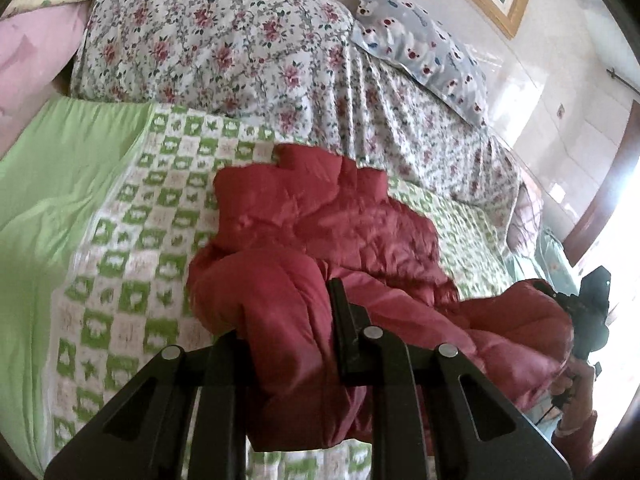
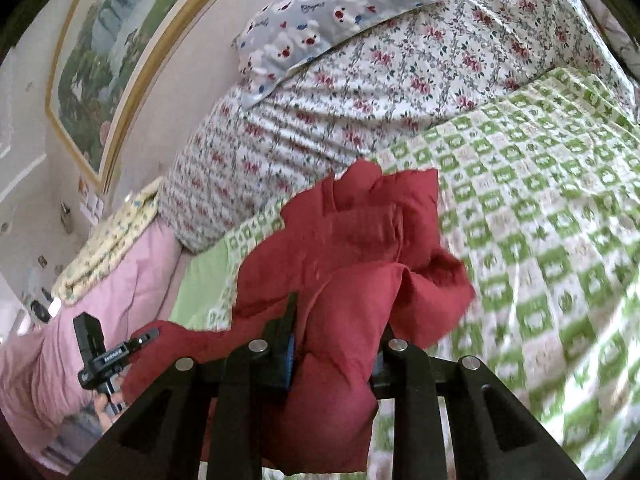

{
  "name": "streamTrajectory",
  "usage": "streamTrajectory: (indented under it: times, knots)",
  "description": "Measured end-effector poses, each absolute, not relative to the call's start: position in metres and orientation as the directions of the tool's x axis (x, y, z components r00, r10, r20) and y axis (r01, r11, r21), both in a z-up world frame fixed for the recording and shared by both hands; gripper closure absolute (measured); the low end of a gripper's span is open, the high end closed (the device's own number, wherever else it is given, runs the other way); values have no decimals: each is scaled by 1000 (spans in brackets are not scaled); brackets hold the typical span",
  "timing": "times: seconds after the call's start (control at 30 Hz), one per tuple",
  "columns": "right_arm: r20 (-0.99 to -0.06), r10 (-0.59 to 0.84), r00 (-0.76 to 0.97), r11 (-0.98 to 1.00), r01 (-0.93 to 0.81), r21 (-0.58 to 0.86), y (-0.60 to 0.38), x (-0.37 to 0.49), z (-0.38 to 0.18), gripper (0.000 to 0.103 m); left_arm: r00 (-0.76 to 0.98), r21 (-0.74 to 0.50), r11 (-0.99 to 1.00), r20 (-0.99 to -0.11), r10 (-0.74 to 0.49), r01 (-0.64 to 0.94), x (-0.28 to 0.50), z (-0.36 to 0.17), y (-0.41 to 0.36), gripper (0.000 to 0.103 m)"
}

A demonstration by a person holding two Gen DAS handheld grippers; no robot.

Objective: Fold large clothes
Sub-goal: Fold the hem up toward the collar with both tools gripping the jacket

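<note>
Clearly the fold is only beginning. Starting on the left: the left hand-held gripper (image 1: 292, 336) is clamped on a bunched edge of the red puffer jacket (image 1: 320, 240), red fabric filling the gap between its black fingers. Beyond and to the left of it lies the green checked blanket (image 1: 132, 248) on the bed, with the floral quilt (image 1: 224, 44) heaped further off. Moving right, the jacket's body sags between the two tools — part lifted, part crumpled on the blanket ahead of them. At the right, the right hand-held gripper (image 2: 334, 344) is likewise closed on a thick wad of the same jacket, its fingers pinching the cloth.

As I judge it, nothing is folded yet: the garment is held at two points but not spread flat, no crease is set, and the sleeves cannot be told apart — straightening comes first, then the folds.
</note>
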State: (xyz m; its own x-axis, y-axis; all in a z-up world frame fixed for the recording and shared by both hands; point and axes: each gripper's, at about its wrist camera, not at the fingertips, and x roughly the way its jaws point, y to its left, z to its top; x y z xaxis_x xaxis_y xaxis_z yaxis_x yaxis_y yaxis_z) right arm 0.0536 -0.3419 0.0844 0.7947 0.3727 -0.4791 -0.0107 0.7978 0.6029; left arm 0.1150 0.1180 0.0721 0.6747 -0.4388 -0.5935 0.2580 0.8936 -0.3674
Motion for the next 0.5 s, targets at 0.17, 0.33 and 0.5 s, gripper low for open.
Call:
streamTrajectory:
  times: [0.17,0.33,0.5]
  knots:
    - [-458,360,813,783,4,622,-353,94,88,79,685,-365,900,-594,-421,237,160,84,110,86]
    - [-455,326,829,775,41,630,-367,142,87,77,694,-354,912,-605,-391,205,211,86,101,85]
    - [-473,298,829,755,99,648,-380,192,74,74,685,-360,918,-627,-370,167,258,73,97,85]
